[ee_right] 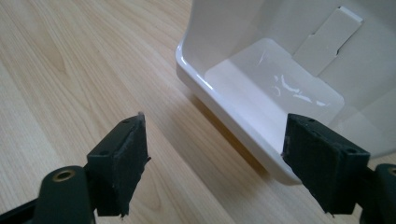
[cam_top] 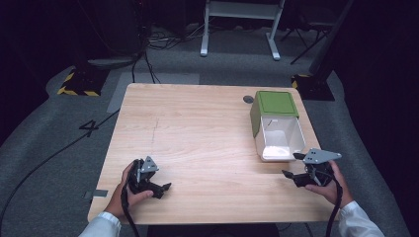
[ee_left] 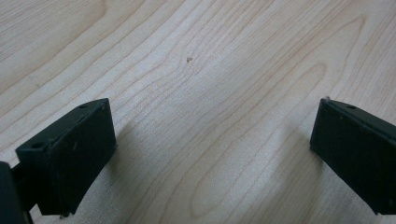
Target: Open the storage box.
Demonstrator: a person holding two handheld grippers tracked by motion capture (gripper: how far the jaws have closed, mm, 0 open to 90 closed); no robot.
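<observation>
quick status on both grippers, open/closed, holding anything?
Left gripper: open, nothing between the jaws, bare wooden table under it.
Right gripper: open, holding nothing, jaws at the front rim of the white bin.

High view overlooks the table (cam_top: pixel 197 128); gripper views skim it closely.

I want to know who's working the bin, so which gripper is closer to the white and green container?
Right. The right gripper sits just off the container's open near end, jaws open. The left gripper rests far across the table near its front left.
</observation>
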